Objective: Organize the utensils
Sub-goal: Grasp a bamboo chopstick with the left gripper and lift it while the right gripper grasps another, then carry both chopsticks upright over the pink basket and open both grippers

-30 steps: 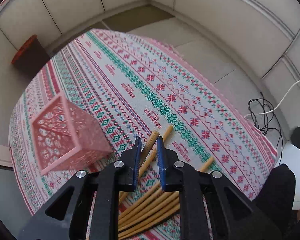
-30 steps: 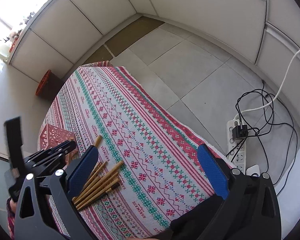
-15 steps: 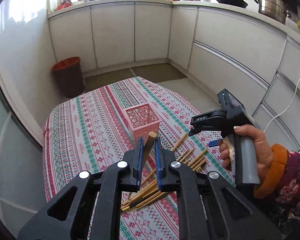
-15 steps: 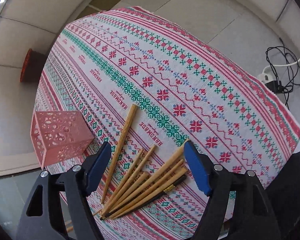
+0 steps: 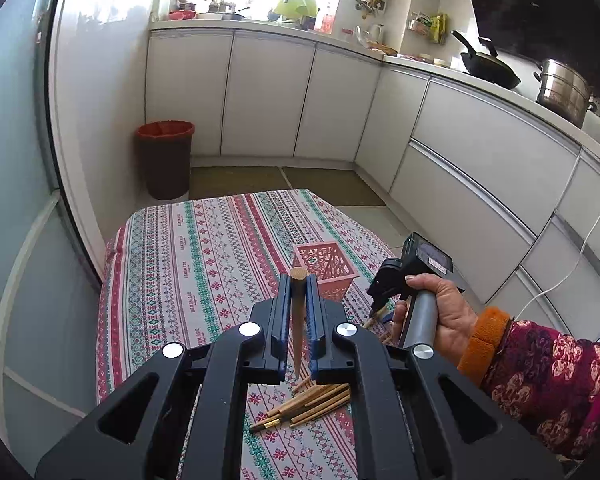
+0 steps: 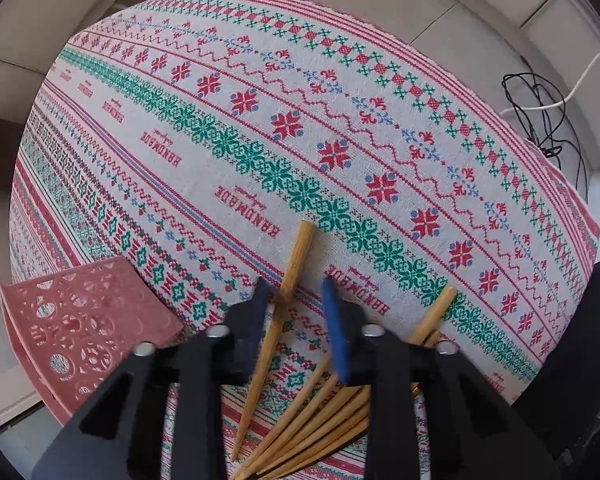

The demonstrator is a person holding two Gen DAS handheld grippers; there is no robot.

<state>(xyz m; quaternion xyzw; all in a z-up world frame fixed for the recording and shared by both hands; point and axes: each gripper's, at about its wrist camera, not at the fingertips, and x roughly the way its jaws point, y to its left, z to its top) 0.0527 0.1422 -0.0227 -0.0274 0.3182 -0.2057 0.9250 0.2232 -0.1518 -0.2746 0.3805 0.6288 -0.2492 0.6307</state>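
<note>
The left tool [image 5: 299,300] clamped one tapered wooden chopstick [image 5: 298,320]; the pink perforated plastic basket [image 5: 326,268] stood at one o'clock. Centre it over the opening before release. The right tool [image 6: 296,300], jaws just closing, straddled another wooden chopstick [image 6: 290,276] on the worktop.

A small table [image 5: 148,280] carries everything, covered by a cloth [image 6: 260,112] woven in red, green and blue bands with the word HANDMADE repeated along some stripes. A pink perforated basket [image 5: 326,270] stands upright on the cloth toward the right side. Near the table's front edge lies a loose bundle of wooden chopsticks [image 6: 320,416], fanned out from a shared end, with one chopstick [image 6: 288,280] lying apart to the bundle's left, between it and the basket
</note>
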